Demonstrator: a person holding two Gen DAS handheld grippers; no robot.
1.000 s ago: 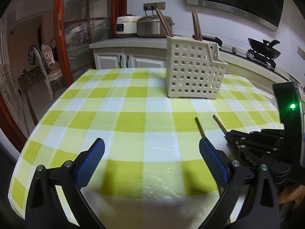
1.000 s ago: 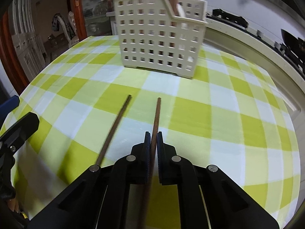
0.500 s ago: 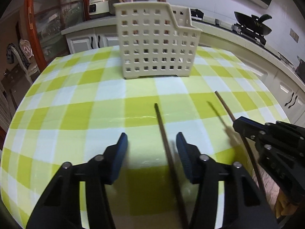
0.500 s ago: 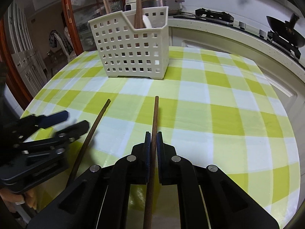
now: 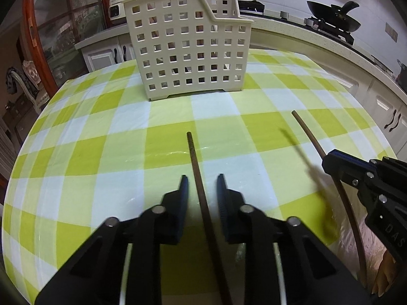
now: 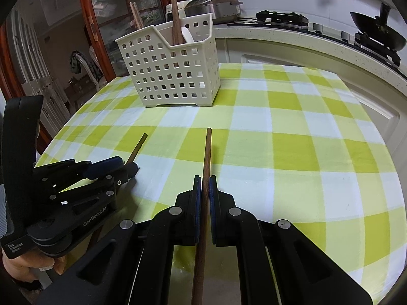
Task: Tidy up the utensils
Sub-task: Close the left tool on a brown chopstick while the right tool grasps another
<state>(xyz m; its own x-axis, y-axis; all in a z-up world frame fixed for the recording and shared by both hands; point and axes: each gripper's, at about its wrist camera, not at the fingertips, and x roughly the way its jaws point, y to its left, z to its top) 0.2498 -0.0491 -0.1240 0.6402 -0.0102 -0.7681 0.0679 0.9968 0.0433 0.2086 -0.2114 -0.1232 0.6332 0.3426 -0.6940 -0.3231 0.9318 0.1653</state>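
Green-and-white checked cloth (image 5: 122,152) covers the table. White perforated basket (image 5: 188,48) stands on it toward the far side, wooden chopsticks (image 6: 175,23) and a white spoon (image 6: 188,35) upright inside.

Left gripper (image 5: 202,190): jaws closing around a dark chopstick (image 5: 195,162) that runs between the pads; a gap shows on each side, pads not yet pressing. Its tip points at the basket, well short of it.

Right gripper (image 6: 205,190): jaws pinched tight on a second chopstick (image 6: 207,152), brown, tip also aimed toward the basket and short of it.

Both sticks sit on the near side of the basket, side by side, apart from each other. A hand (image 6: 23,264) shows under the left gripper.
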